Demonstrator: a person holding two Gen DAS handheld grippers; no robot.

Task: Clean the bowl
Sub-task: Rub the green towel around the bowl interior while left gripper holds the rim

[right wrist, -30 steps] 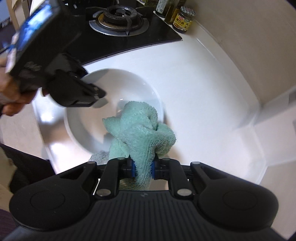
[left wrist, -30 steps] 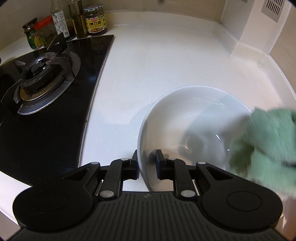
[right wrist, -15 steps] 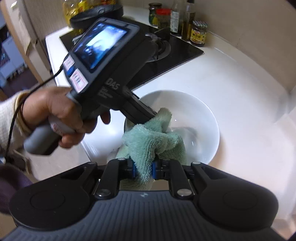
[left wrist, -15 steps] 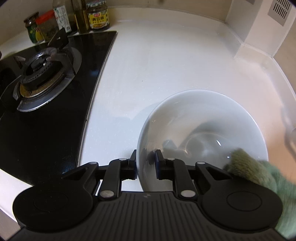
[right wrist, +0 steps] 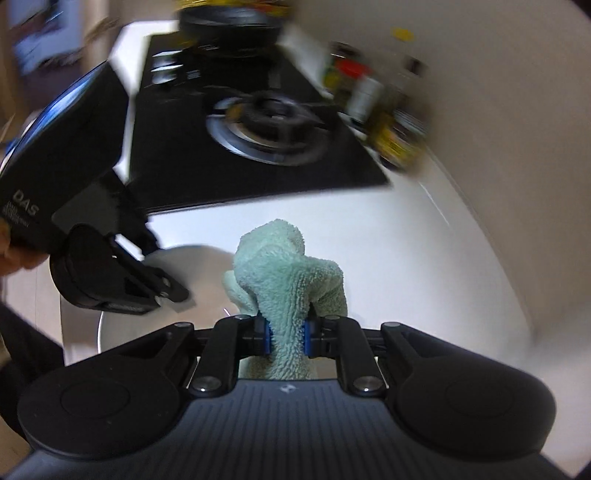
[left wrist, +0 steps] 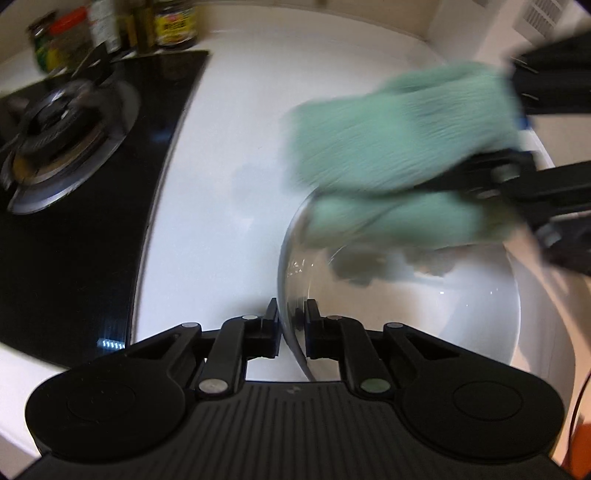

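Note:
A white bowl (left wrist: 476,310) sits on the white counter, tilted. My left gripper (left wrist: 291,328) is shut on the bowl's near rim. My right gripper (right wrist: 287,338) is shut on a green cloth (right wrist: 288,273). In the left wrist view the cloth (left wrist: 399,147) is blurred and hangs over the bowl's far rim, with the right gripper (left wrist: 517,155) behind it. In the right wrist view the bowl (right wrist: 199,266) lies under the cloth and the left gripper (right wrist: 177,291) holds its left rim.
A black gas hob (left wrist: 62,147) with a burner lies left of the bowl. Jars and bottles (left wrist: 122,29) stand along the back wall. A white wall corner (left wrist: 480,40) rises at the back right. A dark pan (right wrist: 229,22) sits on the far hob.
The cloth and right gripper swept from the bowl's near right side to its far rim. The right wrist view swung toward the hob. The left gripper kept its hold on the rim.

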